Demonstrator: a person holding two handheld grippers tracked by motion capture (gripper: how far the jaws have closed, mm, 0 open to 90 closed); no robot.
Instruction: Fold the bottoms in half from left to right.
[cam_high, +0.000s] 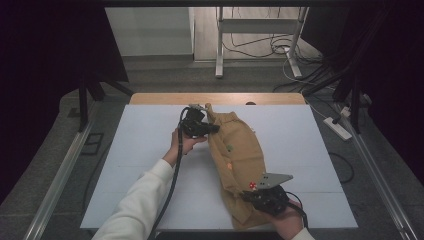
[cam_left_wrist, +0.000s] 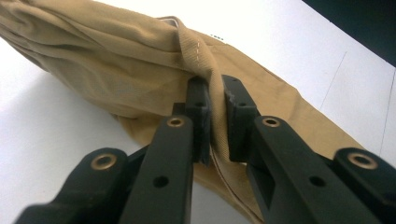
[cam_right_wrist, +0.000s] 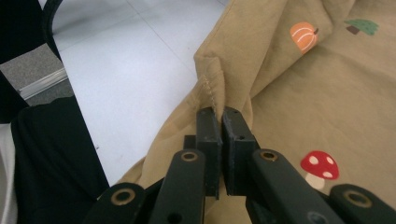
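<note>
tan cloth (cam_high: 239, 162) lying lengthwise on the white counter (cam_high: 140, 150), bunched into a long strip running from far middle toward the near right edge. printed with small pictures: mushroom (cam_right_wrist: 319, 166), pumpkin (cam_right_wrist: 303, 35), green tree (cam_right_wrist: 363, 26).

left tool (cam_high: 206, 126) clenched on the far end of the cloth, jaws pinching a ribbed, stitched band (cam_left_wrist: 215, 88); likely a waistband or hem, picked because a thick seam gives a firm bite. held by left hand (cam_high: 183, 142), white sleeve (cam_high: 137, 200) coming in from below.

right tool (cam_high: 250, 196) clamped on the near end, jaws nearly touching with a folded stitched edge (cam_right_wrist: 211, 86) caught between them. right hand (cam_high: 285, 220) low at the counter's near edge.

both ends gripped on opposite hems, probably so the piece can be pulled taut and spread or folded along its length. cloth slightly lifted at both grips, middle resting on the counter. fold in the right grip looks thin, could slip if tugged hard. garment type hard to tell while bunched.
</note>
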